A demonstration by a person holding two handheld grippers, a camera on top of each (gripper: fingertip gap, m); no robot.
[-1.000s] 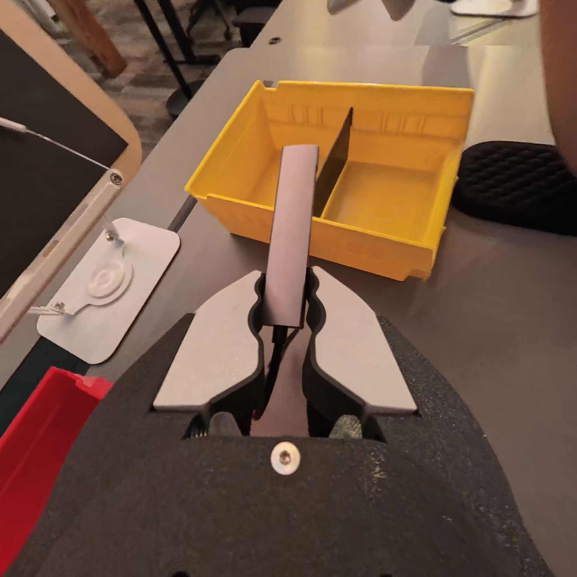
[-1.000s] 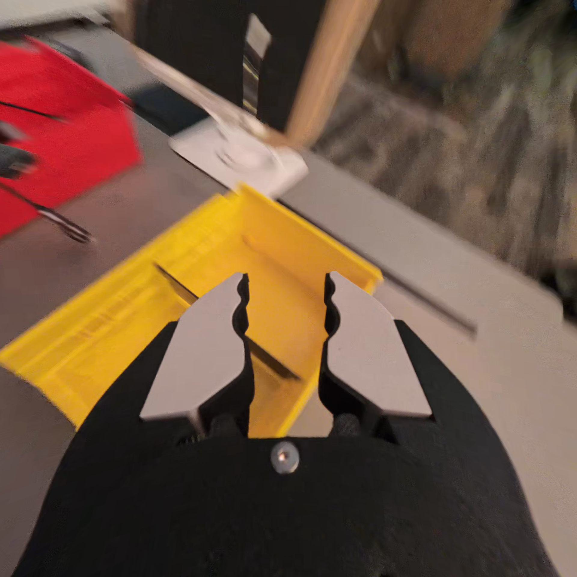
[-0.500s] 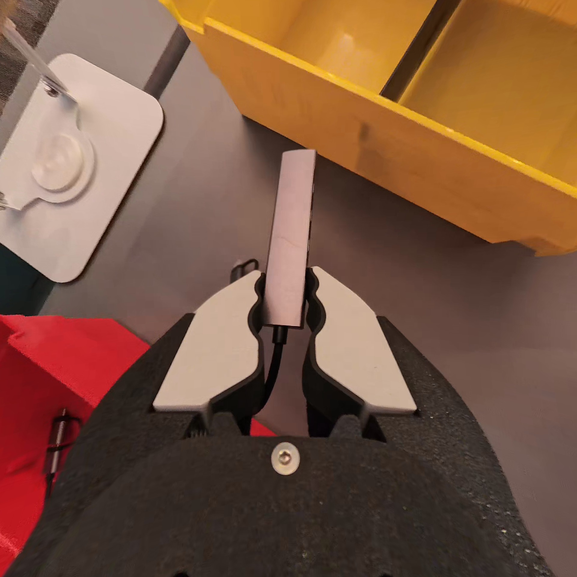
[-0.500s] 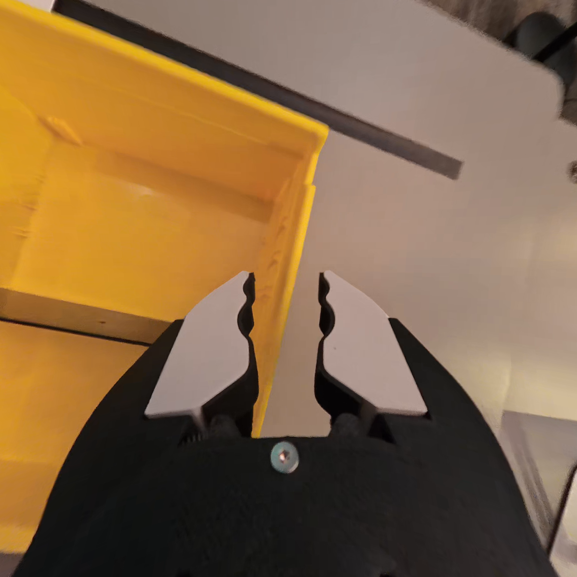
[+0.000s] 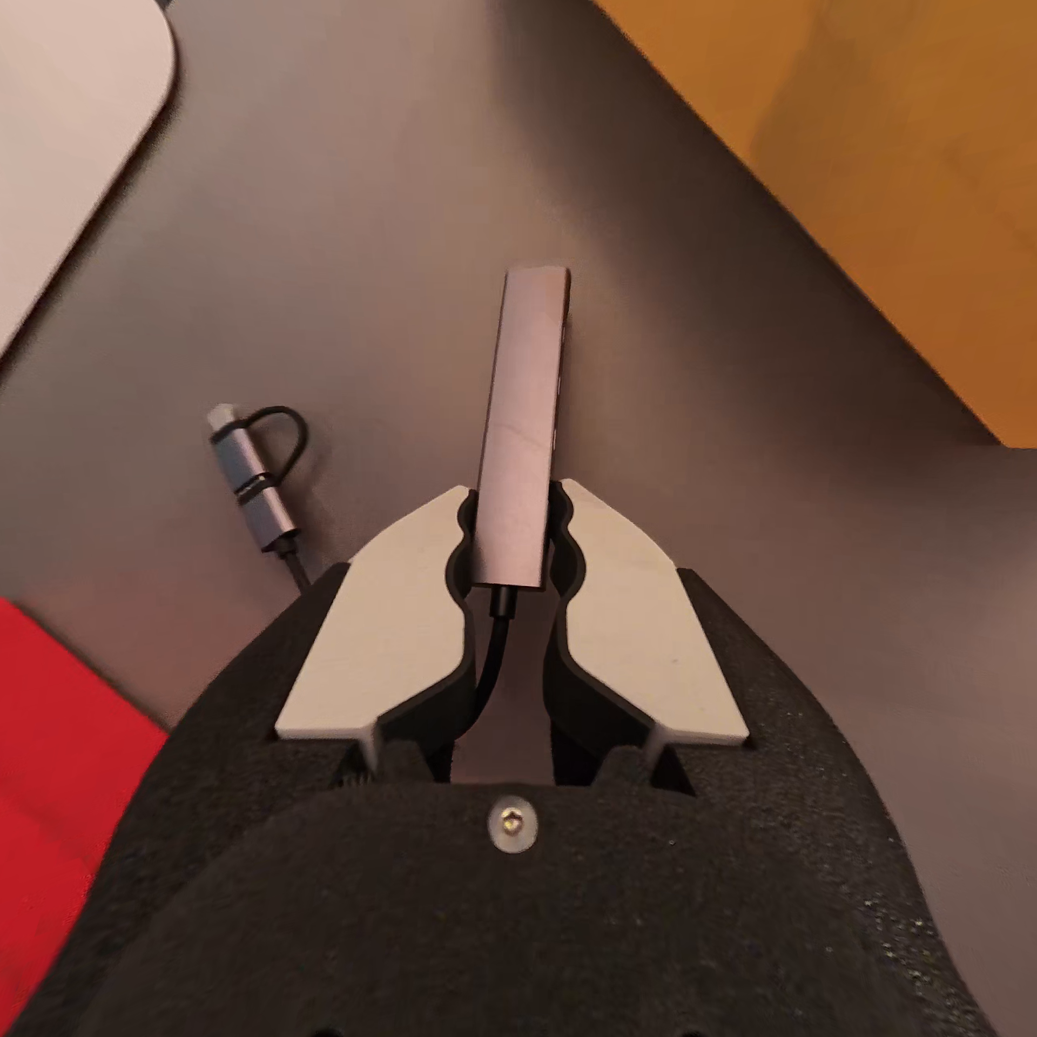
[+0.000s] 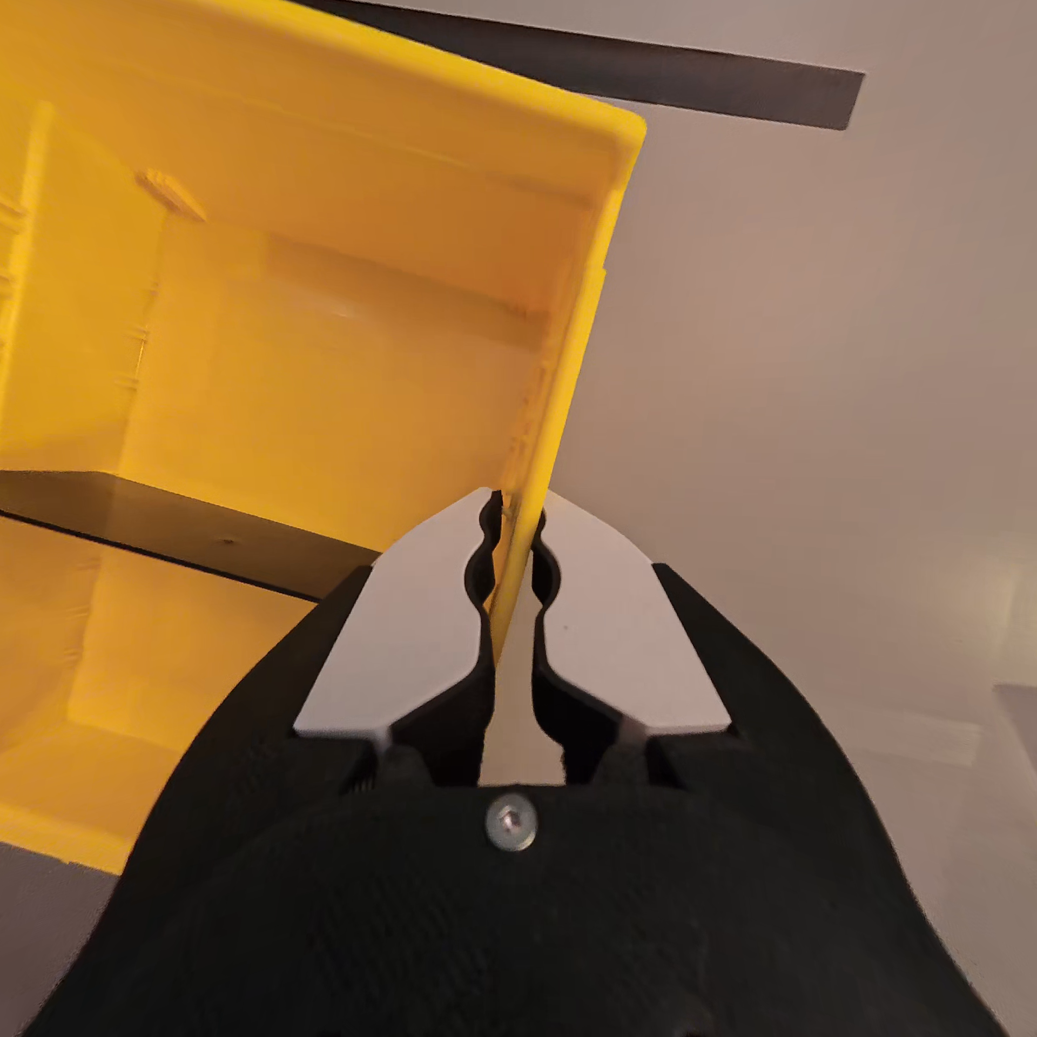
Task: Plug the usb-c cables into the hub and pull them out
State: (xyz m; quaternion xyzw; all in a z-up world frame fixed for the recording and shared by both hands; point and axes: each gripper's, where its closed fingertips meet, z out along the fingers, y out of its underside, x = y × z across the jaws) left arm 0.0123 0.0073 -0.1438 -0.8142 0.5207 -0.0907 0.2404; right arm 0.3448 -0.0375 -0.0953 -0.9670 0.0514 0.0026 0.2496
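Note:
My left gripper [image 5: 513, 494] is shut on a slim grey USB hub [image 5: 527, 415] and holds it by its cabled end, low over the grey table. The hub's far end points toward the yellow bin [image 5: 875, 185]. The hub's own black cable runs back between the fingers, and its grey plug with an adapter [image 5: 252, 477] lies on the table to the left. My right gripper [image 6: 519, 499] is shut on the right wall of the yellow bin [image 6: 567, 359], one finger inside and one outside. No loose usb-c cables are in view.
A black divider [image 6: 168, 533] splits the yellow bin into two compartments. A red bin [image 5: 56, 757] sits at the lower left in the left wrist view. A white plate [image 5: 62, 129] lies at the upper left. A dark slot [image 6: 645, 78] crosses the table behind the bin. The gap from one gripper's tips to the other's is roughly 35 centimeters.
My left gripper has come down toward the table with the hub, and the plug has come into view. My right gripper has closed on the yellow bin's wall.

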